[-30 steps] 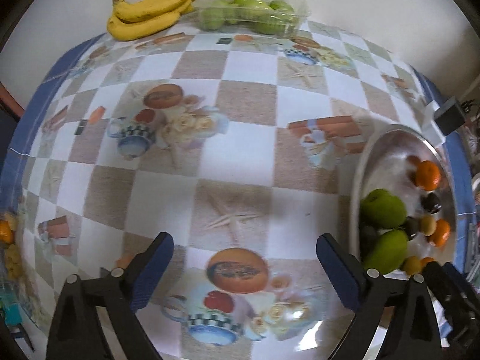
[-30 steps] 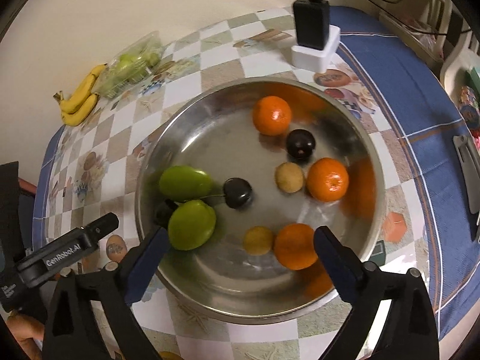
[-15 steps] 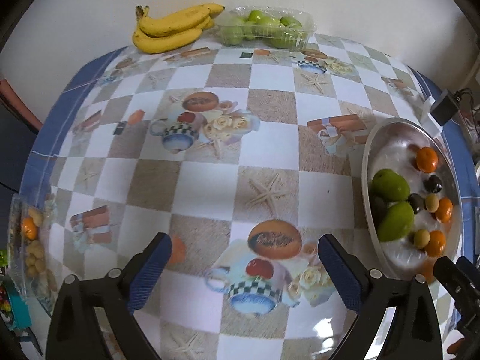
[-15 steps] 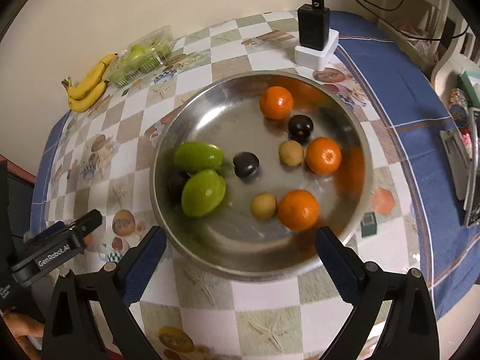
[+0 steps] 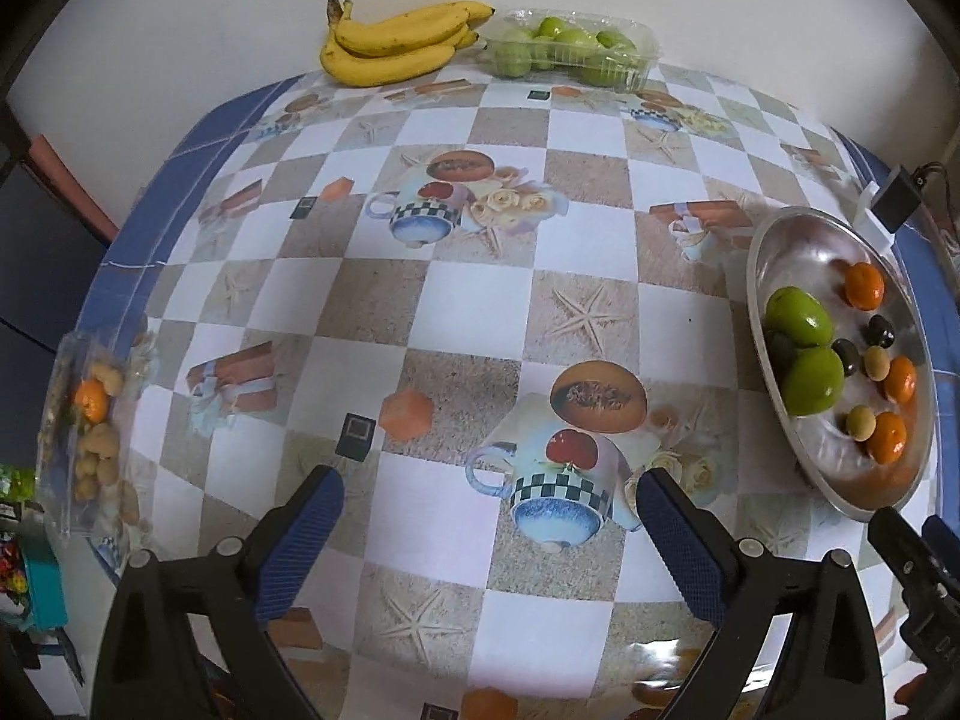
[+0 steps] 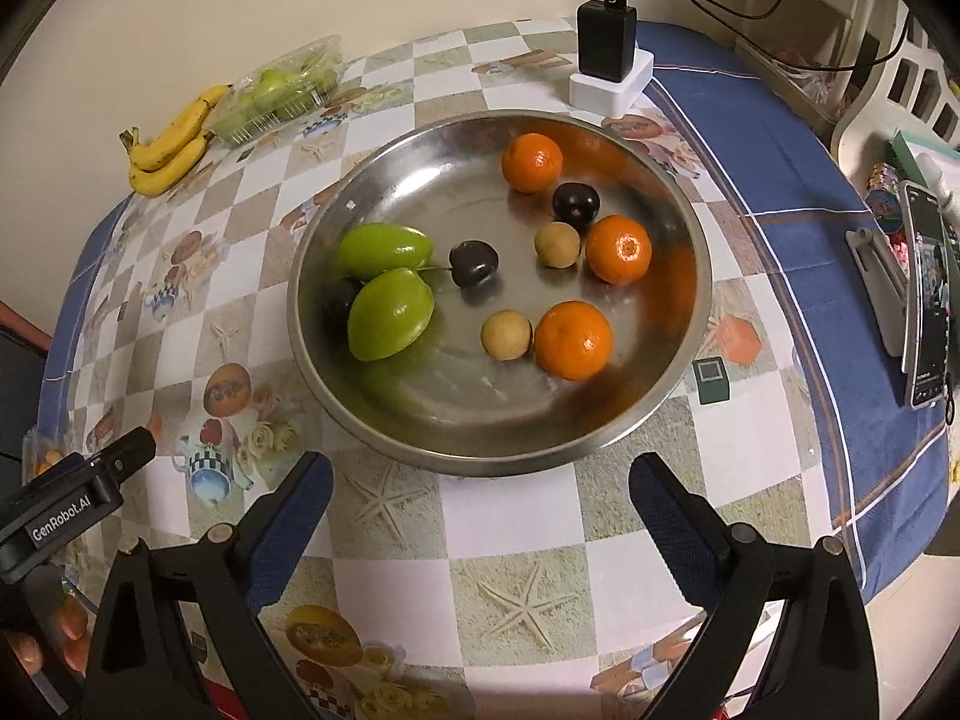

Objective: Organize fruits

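A steel bowl (image 6: 672,372) (image 5: 759,276) holds two green fruits (image 6: 390,312), three oranges (image 6: 573,339), dark plums (image 6: 474,263) and two small tan fruits (image 6: 507,334). My right gripper (image 6: 480,516) hangs open above the table just in front of the bowl, nothing between its fingers. My left gripper (image 5: 486,531) is open over the patterned tablecloth, left of the bowl, holding nothing. Bananas (image 5: 396,42) and a clear box of green fruits (image 5: 570,54) lie at the far edge by the wall.
A clear pack with an orange and tan fruits (image 5: 90,420) sits at the table's left edge. A black charger on a white block (image 6: 609,66) stands behind the bowl. A phone on a stand (image 6: 927,300) is at the right. A hand (image 6: 42,636) holds the left gripper.
Both grippers have pulled back and risen, so more of the table shows. The right gripper no longer hangs over the bowl. The fruits have not moved.
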A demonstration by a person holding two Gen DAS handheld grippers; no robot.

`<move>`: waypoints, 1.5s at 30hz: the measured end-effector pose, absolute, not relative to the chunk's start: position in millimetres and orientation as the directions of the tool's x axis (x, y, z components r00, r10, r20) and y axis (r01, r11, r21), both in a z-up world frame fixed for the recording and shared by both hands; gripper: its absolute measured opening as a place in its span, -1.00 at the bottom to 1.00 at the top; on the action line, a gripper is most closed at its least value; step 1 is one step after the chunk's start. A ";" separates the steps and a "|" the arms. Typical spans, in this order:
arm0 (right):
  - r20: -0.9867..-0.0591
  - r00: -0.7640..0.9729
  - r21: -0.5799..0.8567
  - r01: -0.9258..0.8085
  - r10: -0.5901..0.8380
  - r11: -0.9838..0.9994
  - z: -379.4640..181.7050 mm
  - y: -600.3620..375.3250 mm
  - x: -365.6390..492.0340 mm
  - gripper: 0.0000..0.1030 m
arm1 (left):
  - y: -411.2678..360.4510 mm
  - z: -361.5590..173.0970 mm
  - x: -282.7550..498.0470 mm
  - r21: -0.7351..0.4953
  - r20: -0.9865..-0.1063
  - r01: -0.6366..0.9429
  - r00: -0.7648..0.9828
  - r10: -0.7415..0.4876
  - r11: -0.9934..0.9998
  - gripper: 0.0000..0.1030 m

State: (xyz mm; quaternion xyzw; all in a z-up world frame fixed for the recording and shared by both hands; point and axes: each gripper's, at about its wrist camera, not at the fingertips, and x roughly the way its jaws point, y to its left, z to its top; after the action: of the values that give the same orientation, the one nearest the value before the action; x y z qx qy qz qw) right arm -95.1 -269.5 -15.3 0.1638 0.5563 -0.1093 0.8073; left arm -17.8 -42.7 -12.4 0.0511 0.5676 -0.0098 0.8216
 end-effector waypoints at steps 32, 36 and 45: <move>-0.917 0.397 0.126 0.376 -0.037 0.918 -6.4 -269.0 -101.1 0.92 | -44.3 -3.2 -23.6 0.055 -0.912 0.095 0.410 0.012 0.994 0.93; -0.917 0.396 0.120 0.373 -0.041 0.920 -6.1 -268.2 -100.6 0.92 | -47.1 -2.6 -24.4 0.062 -0.910 0.105 0.414 0.014 0.993 0.93; -0.915 0.399 0.103 0.363 -0.055 0.926 -4.3 -265.9 -99.7 0.92 | -49.8 -3.2 -24.6 0.063 -0.912 0.124 0.411 0.007 0.990 0.93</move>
State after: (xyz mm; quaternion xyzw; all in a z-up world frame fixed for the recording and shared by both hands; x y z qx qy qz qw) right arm -99.7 -266.0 -4.3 0.1447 0.5332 -0.1269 0.8238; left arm -24.6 -49.8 -3.2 0.0603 0.5418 -0.0348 0.8376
